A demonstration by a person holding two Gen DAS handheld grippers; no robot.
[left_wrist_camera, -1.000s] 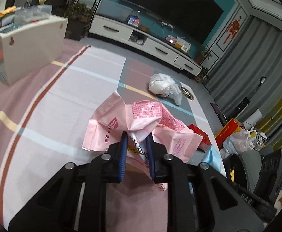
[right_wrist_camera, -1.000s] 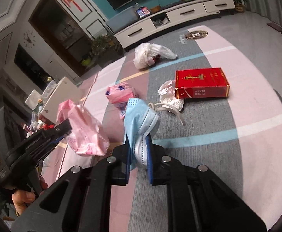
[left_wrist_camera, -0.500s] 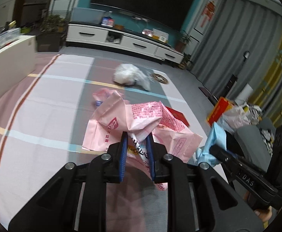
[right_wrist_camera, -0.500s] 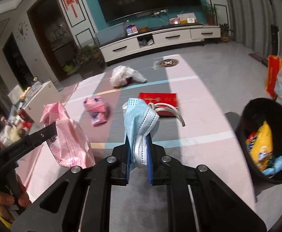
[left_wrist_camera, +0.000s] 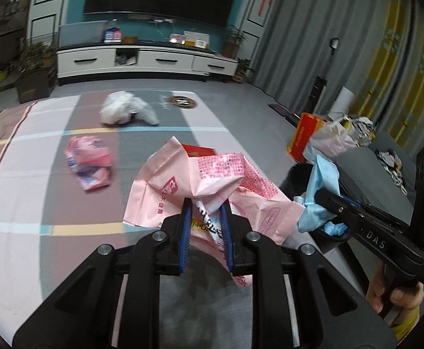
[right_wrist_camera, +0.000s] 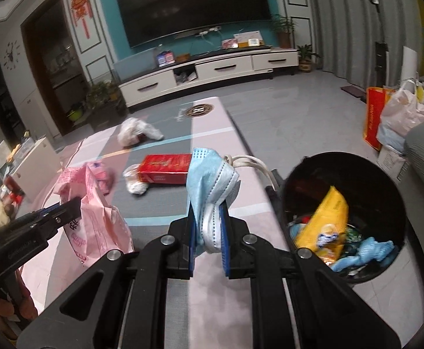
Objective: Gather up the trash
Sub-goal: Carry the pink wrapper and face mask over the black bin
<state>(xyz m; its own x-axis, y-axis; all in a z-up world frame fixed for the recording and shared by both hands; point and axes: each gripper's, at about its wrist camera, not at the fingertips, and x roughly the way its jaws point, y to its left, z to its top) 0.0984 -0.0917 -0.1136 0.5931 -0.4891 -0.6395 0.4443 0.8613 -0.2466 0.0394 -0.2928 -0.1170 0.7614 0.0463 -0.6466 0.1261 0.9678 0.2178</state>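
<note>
Two grippers are full, and both are up off the mat (right_wrist_camera: 212,305) so the trash can go in the bin (right_wrist_camera: 343,212). The mat is the biggest thing here, a striped one on the floor, with more trash on it. The bin is black and round and sits off the mat's edge, at about 3 o'clock from the right gripper (right_wrist_camera: 209,232). It already has a yellow packet and blue bits inside, so I think that is where these two things are meant to go.

The pink bag (left_wrist_camera: 206,186) is next in size. The left gripper (left_wrist_camera: 204,226) has its jaws pinched tight on the bag's crumpled middle, so the bag fans out above them.

The blue mask (right_wrist_camera: 209,180) is smaller. The right gripper's jaws are squeezed on its folded middle, with the white loops poking out.

Left on the mat are a white bag (right_wrist_camera: 136,132) at 11 o'clock, a red box (right_wrist_camera: 165,168), a pink wrapper (left_wrist_camera: 88,164) and a small white wad (right_wrist_camera: 136,186).
</note>
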